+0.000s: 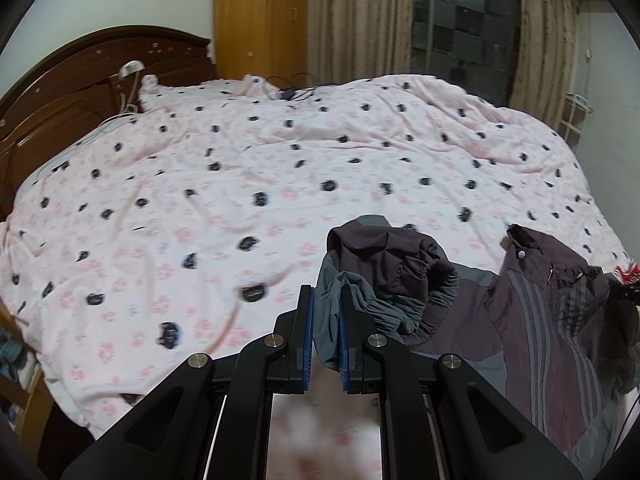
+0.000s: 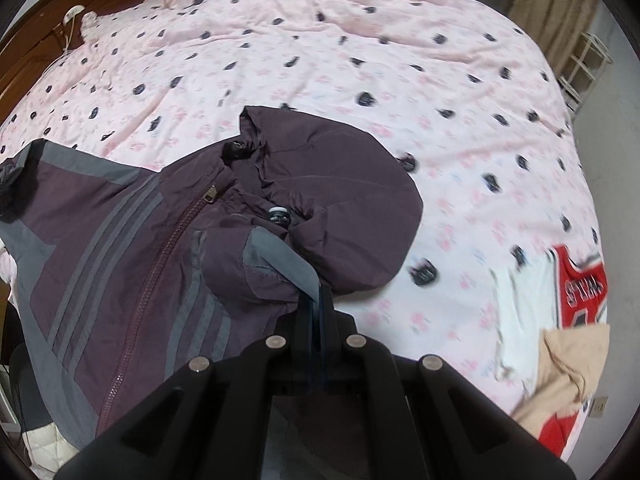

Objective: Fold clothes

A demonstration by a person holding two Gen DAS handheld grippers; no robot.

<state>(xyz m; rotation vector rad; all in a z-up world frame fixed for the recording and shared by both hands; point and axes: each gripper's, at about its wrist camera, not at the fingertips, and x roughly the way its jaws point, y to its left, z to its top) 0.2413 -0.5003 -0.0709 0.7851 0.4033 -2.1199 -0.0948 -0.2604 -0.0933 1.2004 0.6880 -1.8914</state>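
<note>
A dark purple hooded jacket (image 2: 132,248) with grey stripes and a front zipper hangs over the pink bed cover; it also shows in the left wrist view (image 1: 536,320). My left gripper (image 1: 326,300) is shut on the jacket's grey sleeve cuff (image 1: 332,316), bunched between the blue pads. My right gripper (image 2: 316,300) is shut on a grey strip of the jacket (image 2: 280,260) near the shoulder, below the hood (image 2: 344,192). The jacket is lifted and spans between the two grippers.
The bed has a pink quilt (image 1: 240,168) with dark spots. A red and white jersey (image 2: 576,280) and a beige garment (image 2: 568,376) lie at the right edge. A brown headboard (image 1: 60,92), a wooden wardrobe (image 1: 260,20) and curtains (image 1: 360,20) stand behind.
</note>
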